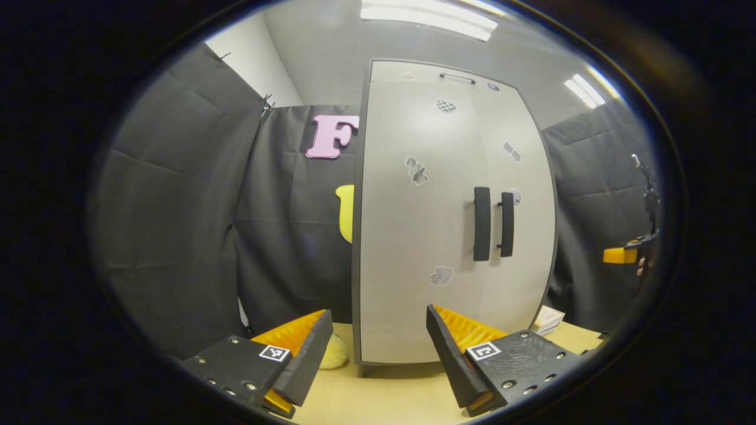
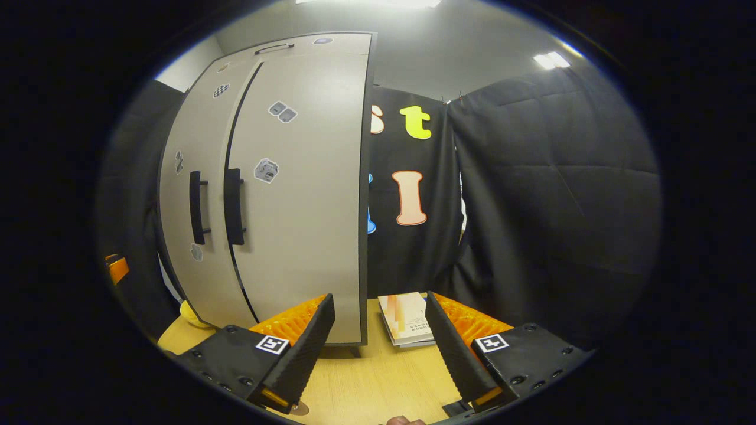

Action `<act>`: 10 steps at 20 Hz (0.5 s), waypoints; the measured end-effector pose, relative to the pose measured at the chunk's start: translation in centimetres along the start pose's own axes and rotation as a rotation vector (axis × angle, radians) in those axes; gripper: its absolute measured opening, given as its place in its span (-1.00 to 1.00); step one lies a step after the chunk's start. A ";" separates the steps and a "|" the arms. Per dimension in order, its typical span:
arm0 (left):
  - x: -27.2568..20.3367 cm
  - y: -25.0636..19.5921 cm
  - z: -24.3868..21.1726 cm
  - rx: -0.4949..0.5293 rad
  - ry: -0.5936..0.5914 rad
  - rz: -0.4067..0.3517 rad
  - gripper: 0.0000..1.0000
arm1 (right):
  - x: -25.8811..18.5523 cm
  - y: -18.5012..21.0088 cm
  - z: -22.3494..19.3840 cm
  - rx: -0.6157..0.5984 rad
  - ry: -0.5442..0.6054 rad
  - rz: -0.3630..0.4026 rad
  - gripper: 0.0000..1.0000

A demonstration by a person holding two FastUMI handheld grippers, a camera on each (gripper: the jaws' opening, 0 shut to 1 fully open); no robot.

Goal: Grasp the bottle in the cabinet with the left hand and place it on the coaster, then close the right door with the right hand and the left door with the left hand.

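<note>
I see the tall grey two-door cabinet (image 1: 455, 218) standing shut on the wooden table (image 2: 378, 378). My left gripper (image 1: 375, 354) and right gripper (image 2: 378, 348) gape, empty, near it.

The cabinet (image 1: 413, 236) is pale grey with dark edging, and its two doors carry black handles (image 1: 482, 224) and small grey-and-white stickers (image 2: 266, 170), one checkered. The table (image 2: 378, 378) is light yellowish wood. A white booklet (image 2: 407, 319) with orange stripes lies there. Beside the cabinet sits something pale yellow (image 1: 333, 353).
</note>
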State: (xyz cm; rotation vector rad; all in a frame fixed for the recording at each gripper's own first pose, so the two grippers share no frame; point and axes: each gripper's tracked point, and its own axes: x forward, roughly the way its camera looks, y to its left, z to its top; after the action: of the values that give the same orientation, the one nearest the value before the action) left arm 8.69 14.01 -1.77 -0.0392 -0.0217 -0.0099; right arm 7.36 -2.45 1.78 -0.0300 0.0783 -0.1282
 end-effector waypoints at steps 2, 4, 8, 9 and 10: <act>0.0 -0.1 0.4 -0.002 -0.005 0.003 0.86 | 0.5 -0.2 0.1 -0.006 0.004 0.002 0.96; -0.2 -0.3 0.9 0.003 -0.006 0.005 0.86 | 1.6 -0.6 0.2 0.003 0.001 0.005 0.97; -1.0 -0.4 2.7 0.044 0.002 0.076 0.86 | 4.3 -1.9 -0.9 0.033 -0.001 0.052 0.98; -1.1 -0.8 3.4 0.058 0.000 0.104 0.86 | 5.3 -2.8 -1.1 0.031 -0.006 0.064 0.96; -1.3 -1.5 3.9 0.074 0.003 0.137 0.84 | 6.2 -3.6 -1.4 0.030 0.003 0.085 0.97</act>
State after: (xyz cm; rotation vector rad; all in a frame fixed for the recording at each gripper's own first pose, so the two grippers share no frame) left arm 7.30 12.69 2.11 0.0335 -0.0159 0.1276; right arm 12.93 -6.88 0.02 0.0040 0.0805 -0.0444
